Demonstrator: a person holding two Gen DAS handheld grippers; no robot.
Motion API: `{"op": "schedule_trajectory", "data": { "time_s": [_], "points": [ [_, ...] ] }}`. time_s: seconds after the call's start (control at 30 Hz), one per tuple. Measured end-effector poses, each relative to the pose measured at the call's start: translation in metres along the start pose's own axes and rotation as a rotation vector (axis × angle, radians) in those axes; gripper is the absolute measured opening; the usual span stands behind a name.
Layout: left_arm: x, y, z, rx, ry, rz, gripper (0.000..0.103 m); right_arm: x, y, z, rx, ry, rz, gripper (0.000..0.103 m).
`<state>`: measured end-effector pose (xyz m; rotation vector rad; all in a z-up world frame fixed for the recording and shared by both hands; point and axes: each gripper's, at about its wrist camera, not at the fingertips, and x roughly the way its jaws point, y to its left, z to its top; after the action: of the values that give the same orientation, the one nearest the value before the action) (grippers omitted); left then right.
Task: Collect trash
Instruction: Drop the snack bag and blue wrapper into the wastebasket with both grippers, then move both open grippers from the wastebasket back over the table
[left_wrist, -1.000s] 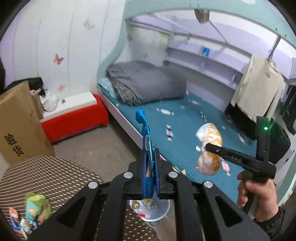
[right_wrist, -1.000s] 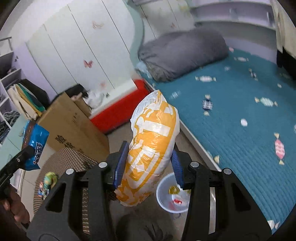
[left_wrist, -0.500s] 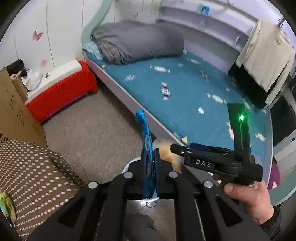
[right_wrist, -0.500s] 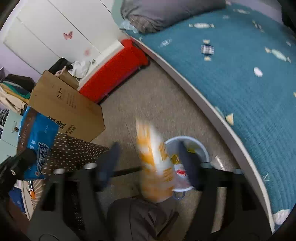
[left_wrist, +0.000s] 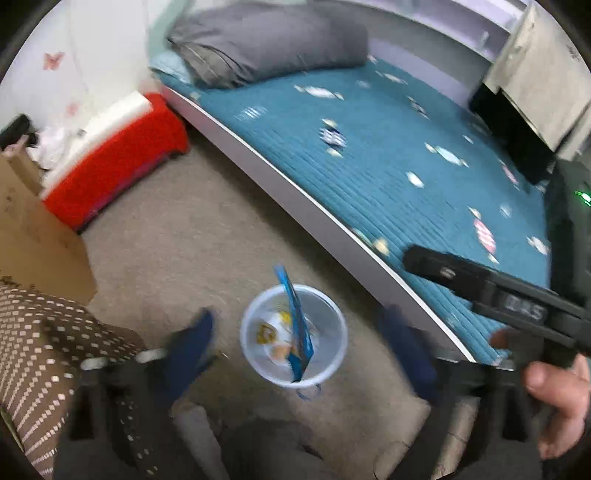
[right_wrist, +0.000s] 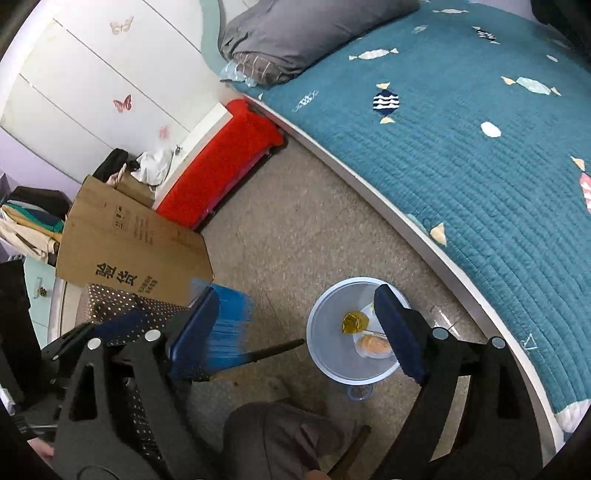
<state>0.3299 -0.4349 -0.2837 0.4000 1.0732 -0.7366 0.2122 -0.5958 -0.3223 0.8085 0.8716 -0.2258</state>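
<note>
Bin (left_wrist: 255, 354): wrappers inside; blue packet (left_wrist: 295, 328) dropping in (we judge); left gripper (left_wrist: 295, 332), right gripper (right_wrist: 295, 332) both opening, empty.

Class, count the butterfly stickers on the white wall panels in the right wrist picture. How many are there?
3. One butterfly sits near the top, one lower down, and a fainter one just above the red bench. Others may lie outside the picture.
</note>
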Motion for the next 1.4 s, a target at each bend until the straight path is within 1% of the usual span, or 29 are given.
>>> {"op": "schedule_trajectory", "data": {
  "time_s": [0.07,0.17,0.27,0.5,0.63,0.87,1.03,1.13,1.2,1.23,1.33,1.4],
  "points": [
    [-0.002,0.001,0.0,0.0,0.002,0.004,0.094,-0.004,0.001,-0.001,0.001,-0.008,0.0,0.086],
    [-0.009,0.006,0.0,-0.019,-0.007,0.028,0.094,-0.009,0.003,-0.002,0.003,-0.02,0.003,0.09],
    [-0.022,0.012,-0.003,-0.029,-0.028,0.043,0.094,-0.015,0.007,-0.005,0.002,-0.035,0.001,0.097],
    [-0.063,0.022,-0.014,-0.048,-0.098,0.057,0.094,-0.032,0.029,-0.012,-0.022,-0.075,-0.032,0.097],
    [-0.087,0.025,-0.02,-0.054,-0.14,0.066,0.094,-0.045,0.045,-0.015,-0.046,-0.101,-0.019,0.097],
    [-0.13,0.032,-0.035,-0.07,-0.226,0.075,0.095,-0.07,0.083,-0.021,-0.106,-0.161,-0.008,0.097],
    [-0.16,0.044,-0.049,-0.093,-0.283,0.089,0.095,-0.084,0.115,-0.027,-0.16,-0.204,0.002,0.097],
    [-0.179,0.055,-0.059,-0.117,-0.32,0.096,0.095,-0.09,0.133,-0.031,-0.21,-0.233,0.005,0.097],
    [-0.19,0.063,-0.064,-0.13,-0.341,0.105,0.096,-0.097,0.15,-0.037,-0.267,-0.286,0.002,0.097],
    [-0.196,0.067,-0.068,-0.137,-0.352,0.111,0.096,-0.099,0.159,-0.039,-0.297,-0.296,0.0,0.097],
    [-0.213,0.082,-0.08,-0.164,-0.378,0.134,0.096,-0.098,0.181,-0.045,-0.345,-0.263,0.012,0.097],
    [-0.223,0.093,-0.089,-0.183,-0.391,0.14,0.096,-0.099,0.196,-0.051,-0.374,-0.26,0.024,0.097]
  ]
}}
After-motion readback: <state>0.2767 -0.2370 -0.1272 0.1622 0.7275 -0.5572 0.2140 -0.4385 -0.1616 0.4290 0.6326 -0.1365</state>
